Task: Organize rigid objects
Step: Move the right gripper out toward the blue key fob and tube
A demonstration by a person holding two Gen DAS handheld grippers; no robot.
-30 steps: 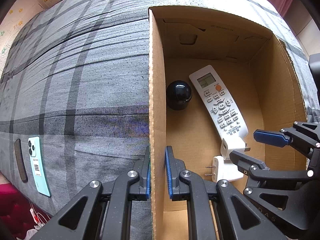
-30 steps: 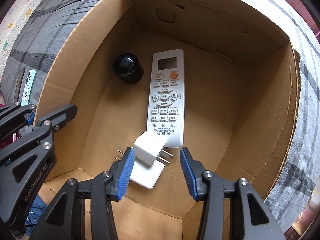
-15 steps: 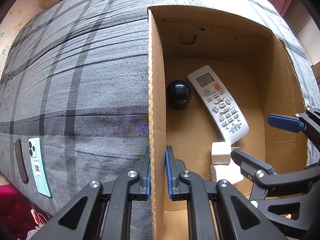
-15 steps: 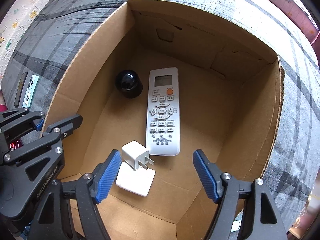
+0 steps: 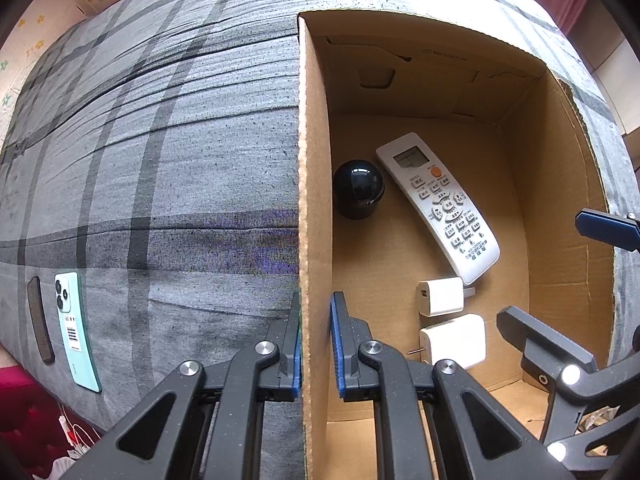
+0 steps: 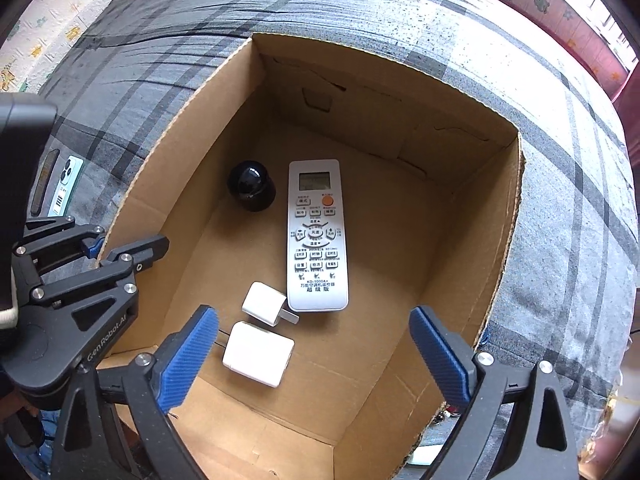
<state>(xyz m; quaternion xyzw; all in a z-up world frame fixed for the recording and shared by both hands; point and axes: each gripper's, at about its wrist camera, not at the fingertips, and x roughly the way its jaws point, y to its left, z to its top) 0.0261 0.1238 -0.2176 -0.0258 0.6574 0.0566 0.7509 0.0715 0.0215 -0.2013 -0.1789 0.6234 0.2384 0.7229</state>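
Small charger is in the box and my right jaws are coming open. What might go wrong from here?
1. The left gripper pinches the box wall; letting go or tugging may shift the box.
2. The small charger lies against the remote; its prongs may snag.
3. The phone sits near the bed's edge and may slide off when grabbed.

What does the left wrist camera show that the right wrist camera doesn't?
Only the left wrist view shows the left tongs head-on, shut on the cardboard box's side wall.

Only the right wrist view shows the right tongs, their jaws opening with nothing between them, and the box's right wall.

Both show the remote, the black dome, two white chargers in the box, and a mint phone on the plaid cover.
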